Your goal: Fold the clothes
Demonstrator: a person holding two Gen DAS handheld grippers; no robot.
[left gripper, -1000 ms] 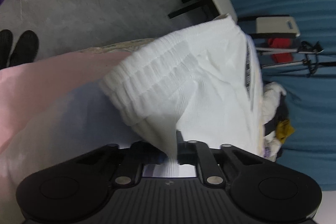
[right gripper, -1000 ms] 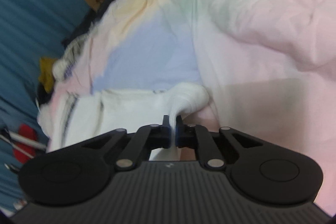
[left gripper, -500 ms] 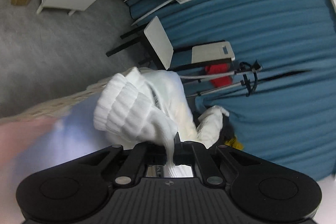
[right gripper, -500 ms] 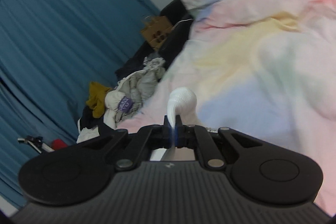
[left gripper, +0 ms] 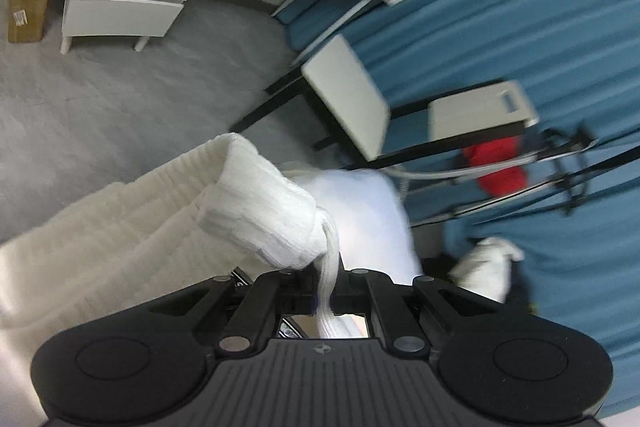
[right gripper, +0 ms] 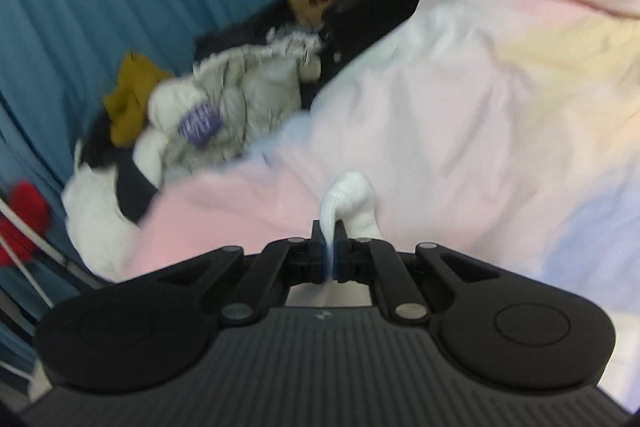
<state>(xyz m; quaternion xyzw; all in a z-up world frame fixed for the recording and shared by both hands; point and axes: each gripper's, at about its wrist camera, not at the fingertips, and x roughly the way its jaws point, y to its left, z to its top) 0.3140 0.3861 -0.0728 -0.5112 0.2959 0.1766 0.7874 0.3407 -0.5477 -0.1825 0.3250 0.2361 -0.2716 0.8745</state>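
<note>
While both tools were raised off the bed, the white knitted garment (left gripper: 256, 211) hung between them. The left gripper (left gripper: 328, 291) had its fingers pinched tight on a bunched ribbed edge, and the cloth trailed away to its left and downward. The right gripper (right gripper: 330, 259) was likewise clamped on a small knuckle of the same white knit, above the pastel duvet (right gripper: 460, 115). I judged the garment's long axis ran from one grip to the other, so neither hand was nearer; laying it flat would depend on lowering both together toward the duvet.
</note>
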